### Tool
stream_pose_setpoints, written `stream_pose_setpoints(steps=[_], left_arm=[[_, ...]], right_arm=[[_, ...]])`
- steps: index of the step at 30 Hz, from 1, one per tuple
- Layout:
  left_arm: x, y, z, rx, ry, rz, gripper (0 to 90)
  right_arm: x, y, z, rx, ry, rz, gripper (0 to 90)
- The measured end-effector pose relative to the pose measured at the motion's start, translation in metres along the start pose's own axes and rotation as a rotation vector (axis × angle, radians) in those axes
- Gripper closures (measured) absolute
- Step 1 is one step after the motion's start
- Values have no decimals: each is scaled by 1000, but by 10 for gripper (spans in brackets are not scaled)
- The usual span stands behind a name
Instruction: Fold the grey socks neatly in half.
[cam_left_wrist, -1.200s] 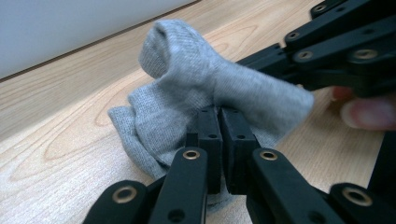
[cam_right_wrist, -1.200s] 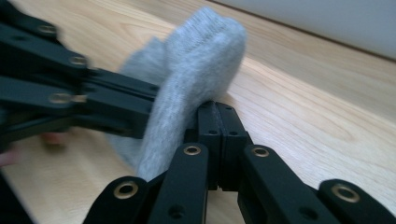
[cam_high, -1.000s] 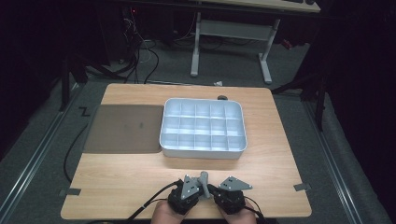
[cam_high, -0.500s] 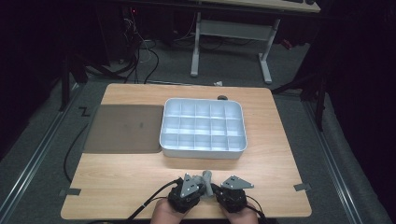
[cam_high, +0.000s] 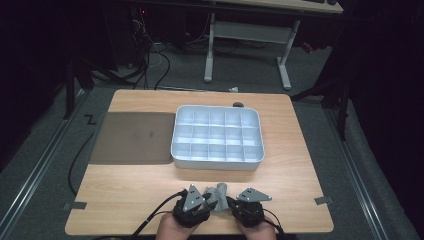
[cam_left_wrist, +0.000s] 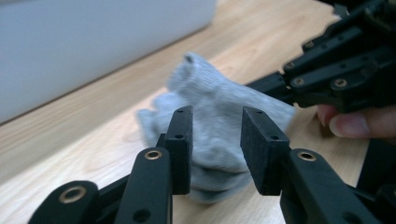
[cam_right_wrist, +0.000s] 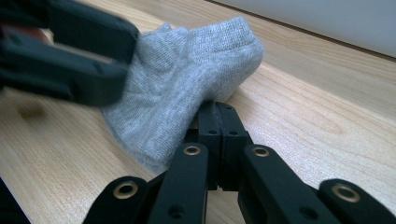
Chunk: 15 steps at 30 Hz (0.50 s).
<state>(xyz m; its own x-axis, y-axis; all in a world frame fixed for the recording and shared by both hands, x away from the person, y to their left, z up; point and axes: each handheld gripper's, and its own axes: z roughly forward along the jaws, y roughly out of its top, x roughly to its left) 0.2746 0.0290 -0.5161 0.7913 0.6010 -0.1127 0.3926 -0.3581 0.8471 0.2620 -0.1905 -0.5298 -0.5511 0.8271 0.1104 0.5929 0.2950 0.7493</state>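
On the table (cam_high: 140, 190), left hand-held gripper (cam_left_wrist: 215, 140) opening off sock (cam_left_wrist: 219, 112).

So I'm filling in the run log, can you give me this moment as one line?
sock: on table, before tray | right tool: shut on sock | left tool: jaws just opening, sock between, pads apart

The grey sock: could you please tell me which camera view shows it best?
The right gripper view: the grey sock is sharp and close. The left gripper view shows it blurred behind the jaws; the high view shows a small bundle.
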Motion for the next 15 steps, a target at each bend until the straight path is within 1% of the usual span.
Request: stream_pose_setpoints(steps=[2,3,6,9,12,15], left_arm=[[5,-1,-4,-1,15,-21,627],[8,-2,-5,1,20,-36,612],[13,-6,-6,-1,20,-79,610],[14,-10,-3,11,9,-102,648],[15,-12,0,20,0,-119,719],[13,-11,3,28,5,-111,790]], right_arm=[[0,0,0,2,-1,-7,900],[1,0,1,3,0,-4,900],[1,0,1,4,-1,-5,900],[1,0,1,5,-1,-3,900],[1,0,1,4,-1,-4,900],[1,0,0,-1,-6,-4,900]])
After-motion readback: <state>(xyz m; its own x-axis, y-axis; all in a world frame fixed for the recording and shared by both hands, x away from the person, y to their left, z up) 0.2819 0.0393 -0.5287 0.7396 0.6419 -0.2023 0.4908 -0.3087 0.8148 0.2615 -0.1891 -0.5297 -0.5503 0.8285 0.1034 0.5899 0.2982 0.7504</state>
